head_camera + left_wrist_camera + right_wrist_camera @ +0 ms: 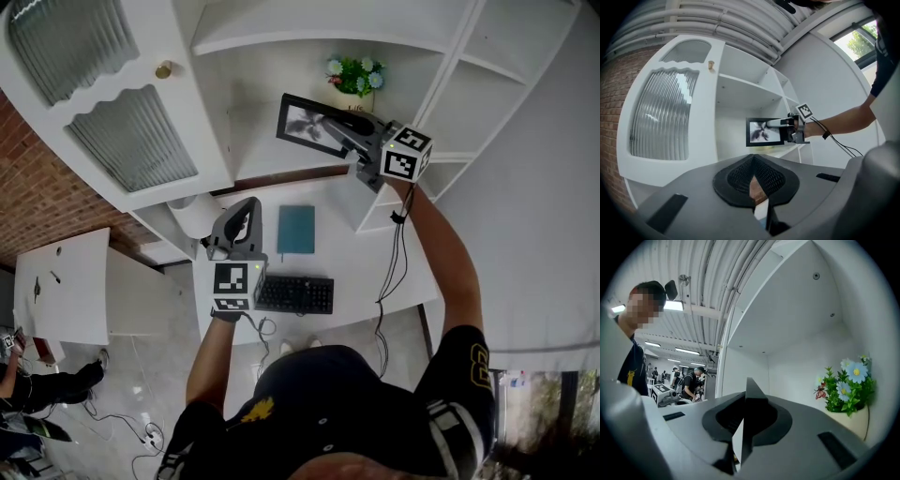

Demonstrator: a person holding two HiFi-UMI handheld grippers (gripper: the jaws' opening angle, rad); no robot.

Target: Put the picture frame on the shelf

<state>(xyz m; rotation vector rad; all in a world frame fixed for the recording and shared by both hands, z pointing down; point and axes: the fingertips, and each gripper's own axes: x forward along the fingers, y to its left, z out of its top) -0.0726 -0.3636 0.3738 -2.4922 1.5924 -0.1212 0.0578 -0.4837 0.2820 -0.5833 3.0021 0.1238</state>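
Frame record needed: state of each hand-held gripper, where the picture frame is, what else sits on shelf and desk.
right hand-held gripper: shut on black-framed picture, held at the open compartment of the white shelf unit
left hand-held gripper: shut, empty, above white desk
frame status: in the grip, apparently not yet set down
shelf compartment: green plant with blue flowers in white pot
desk: teal notebook, black keyboard
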